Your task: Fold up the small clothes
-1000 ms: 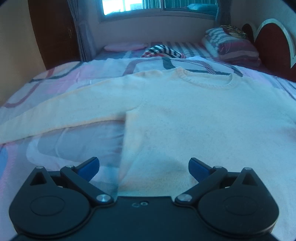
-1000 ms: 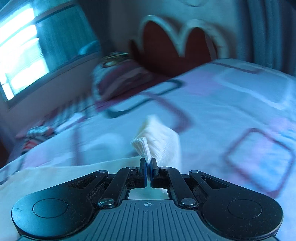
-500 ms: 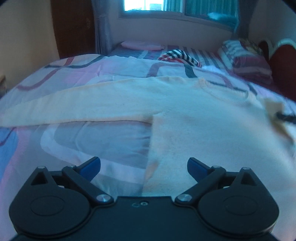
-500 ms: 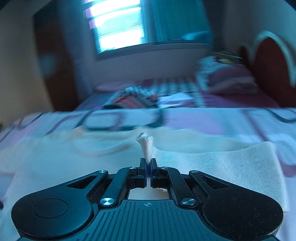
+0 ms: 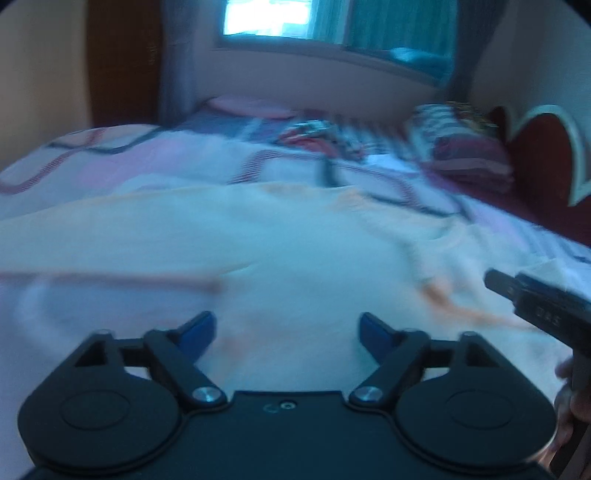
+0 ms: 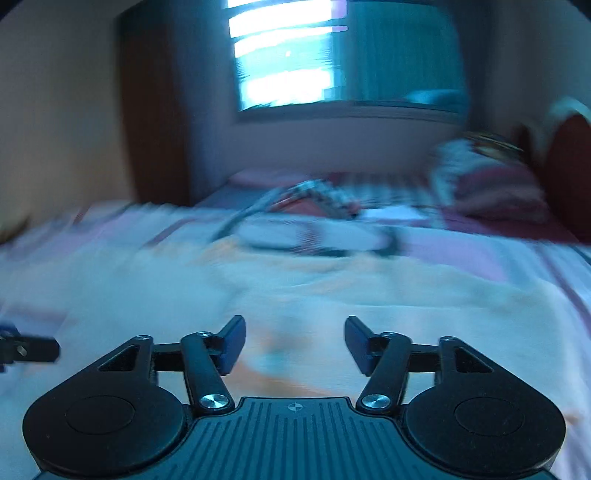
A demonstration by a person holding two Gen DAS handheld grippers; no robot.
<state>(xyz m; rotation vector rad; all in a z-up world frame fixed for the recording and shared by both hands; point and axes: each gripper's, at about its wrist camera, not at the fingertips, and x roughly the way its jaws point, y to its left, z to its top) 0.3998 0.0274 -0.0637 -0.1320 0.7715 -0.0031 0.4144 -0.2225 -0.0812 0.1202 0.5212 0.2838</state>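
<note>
A bed point(image 5: 155, 162) with a pink and white patterned cover fills both views, running away from you toward a window point(image 5: 273, 18) on the far wall. Both views are smeared with motion blur, so fine detail is lost

A cream sweater point(image 5: 258, 236) lies spread across the cover, right in front of you. In the left view one long sleeve point(image 5: 55, 240) stretches out flat to the left, unfolded. The far side of the sweater looks rumpled near the right tongs, but whether that sleeve is laid over the body I cannot tell. By my judgement the fold is at an early stage: the left sleeve and the body are yet to be folded

A striped pillow point(image 5: 465, 147) sits at the far right by a dark headboard point(image 5: 539, 155), and a striped garment point(image 5: 317, 133) lies beyond the sweater

Your left tongs point(image 5: 286, 330) hover low over the sweater's near part, jaws wide apart and holding nothing

Your right tongs point(image 6: 293, 341) also hang just above the sweater, jaws wide apart and empty. They show at the right edge of the left view, so the two tools are near each other, side by side
</note>
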